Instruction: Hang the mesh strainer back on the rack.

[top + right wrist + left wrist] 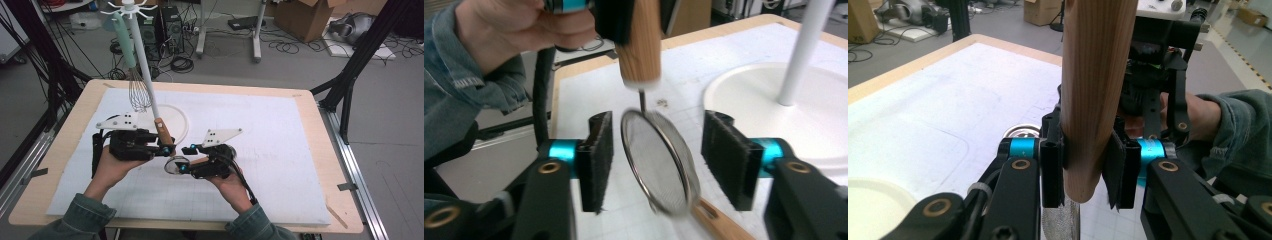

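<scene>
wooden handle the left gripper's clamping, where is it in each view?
High view: wooden handle centre-left, beside the stand's white round base.
Left gripper view: top centre, upright, clamped by the jaws.
Right gripper view: top centre, above the mesh strainer.
Shared landmark: white round base.

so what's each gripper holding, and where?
Left gripper clamps the strainer's wooden handle near its end. Right gripper is open around the mesh, holding nothing.

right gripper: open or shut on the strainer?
Open. In the right gripper view the right gripper has both pads clear of the strainer, with gaps on each side of its rim.
</scene>
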Demonstrator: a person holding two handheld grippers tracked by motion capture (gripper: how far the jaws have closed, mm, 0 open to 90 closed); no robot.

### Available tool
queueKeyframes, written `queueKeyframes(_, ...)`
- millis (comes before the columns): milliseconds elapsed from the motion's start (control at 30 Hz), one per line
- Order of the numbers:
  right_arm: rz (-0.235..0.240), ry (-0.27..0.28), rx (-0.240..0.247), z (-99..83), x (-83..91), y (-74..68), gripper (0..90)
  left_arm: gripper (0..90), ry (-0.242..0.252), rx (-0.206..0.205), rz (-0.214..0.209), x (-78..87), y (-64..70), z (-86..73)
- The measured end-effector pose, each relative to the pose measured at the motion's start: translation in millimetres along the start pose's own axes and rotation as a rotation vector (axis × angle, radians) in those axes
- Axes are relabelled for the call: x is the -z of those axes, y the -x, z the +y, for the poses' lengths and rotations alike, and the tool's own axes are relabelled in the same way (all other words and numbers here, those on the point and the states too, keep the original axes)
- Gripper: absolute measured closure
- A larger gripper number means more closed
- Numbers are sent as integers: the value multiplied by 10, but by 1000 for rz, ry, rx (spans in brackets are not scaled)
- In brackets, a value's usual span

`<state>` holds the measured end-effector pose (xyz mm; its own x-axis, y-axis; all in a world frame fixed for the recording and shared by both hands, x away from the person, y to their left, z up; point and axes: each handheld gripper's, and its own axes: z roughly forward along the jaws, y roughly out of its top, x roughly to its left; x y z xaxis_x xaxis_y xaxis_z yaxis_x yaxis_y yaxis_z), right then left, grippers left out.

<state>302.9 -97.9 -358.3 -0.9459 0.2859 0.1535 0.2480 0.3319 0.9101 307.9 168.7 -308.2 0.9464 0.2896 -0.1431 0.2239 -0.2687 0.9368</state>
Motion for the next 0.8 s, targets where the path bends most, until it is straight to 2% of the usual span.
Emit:
queueKeyframes(133,-23,-6,-29,-17,102,60,372,721,-6,-5,11,49,-46,69)
queueKeyframes(333,-71,-23,-53,-88,279,159,326,721,-21,-19,28,111,-123,208)
queueKeyframes(600,-126,-2,-90,-162,539,267,274,721,-19,-34,45,208,-217,427)
queueKeyframes(800,-163,16,-100,-216,707,319,239,721,-17,-42,55,274,-268,565)
